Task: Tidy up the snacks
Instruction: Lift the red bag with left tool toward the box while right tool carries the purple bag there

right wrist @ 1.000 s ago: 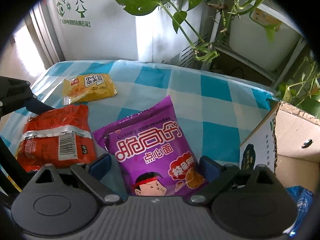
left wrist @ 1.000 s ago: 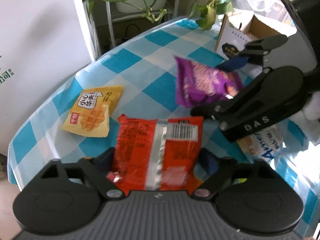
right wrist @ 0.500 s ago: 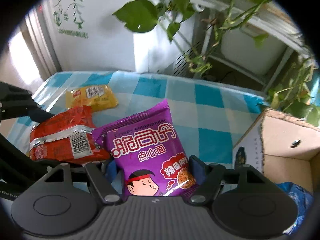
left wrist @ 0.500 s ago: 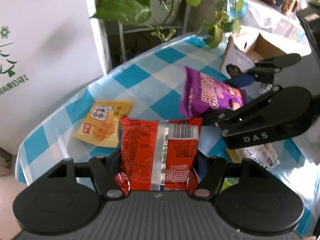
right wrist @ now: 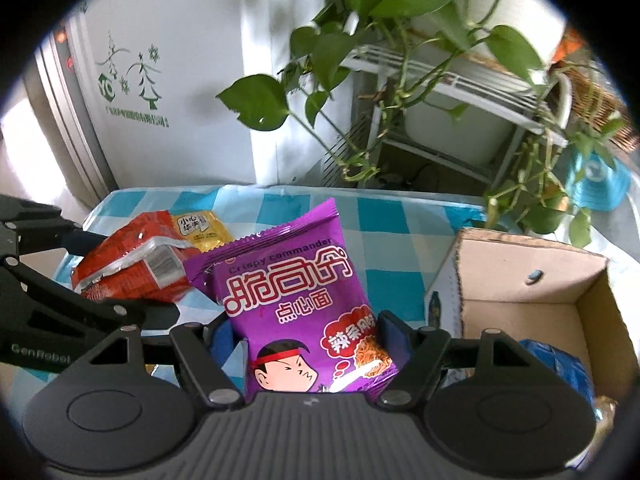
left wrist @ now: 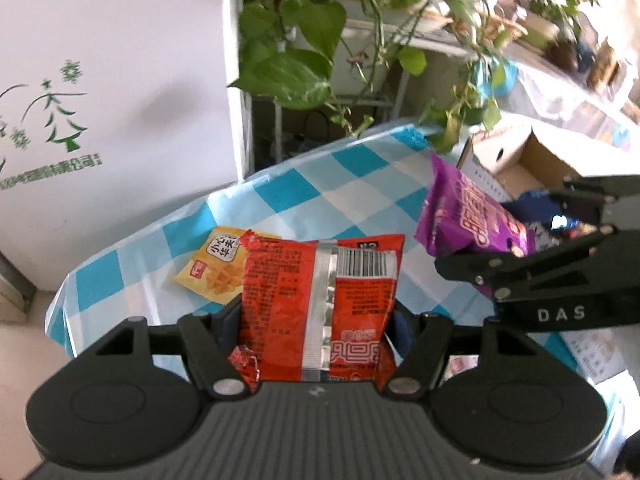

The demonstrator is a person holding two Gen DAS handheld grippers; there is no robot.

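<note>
Snacks are being gathered two at a time. Left gripper (left wrist: 316, 320) is pinching the red packet (left wrist: 320, 300) by its lower sides, fingers pressed in against the wrapper, packet standing upright off the checked tablecloth (left wrist: 320, 184). Right gripper (right wrist: 312, 328) is clamping the purple packet (right wrist: 296, 292) the same way, holding it clear of the table and just left of the cardboard box (right wrist: 532, 280).

Progress, as a judgement: partway. Box is sitting open at the table's right end, and something blue (right wrist: 560, 364) is already lying inside it, along with other wrappers too cut off to identify. Both held packets are yet to go in. Yellow packet (left wrist: 212, 268) is lying flat on the cloth behind the red one, untouched. A pale printed sheet or wrapper (left wrist: 596, 352) is showing under the right gripper at the table's near edge; cannot tell what it is.

Red packet: glossy, crinkled, back seam and barcode facing the left camera, bulging slightly between the fingers. Purple packet: puffy, front facing the right camera, cartoon face and "Crispy commander" lettering readable, top edge crimped. Both are looking soft and air-filled, likely to slip if the squeeze is loosening.
</note>
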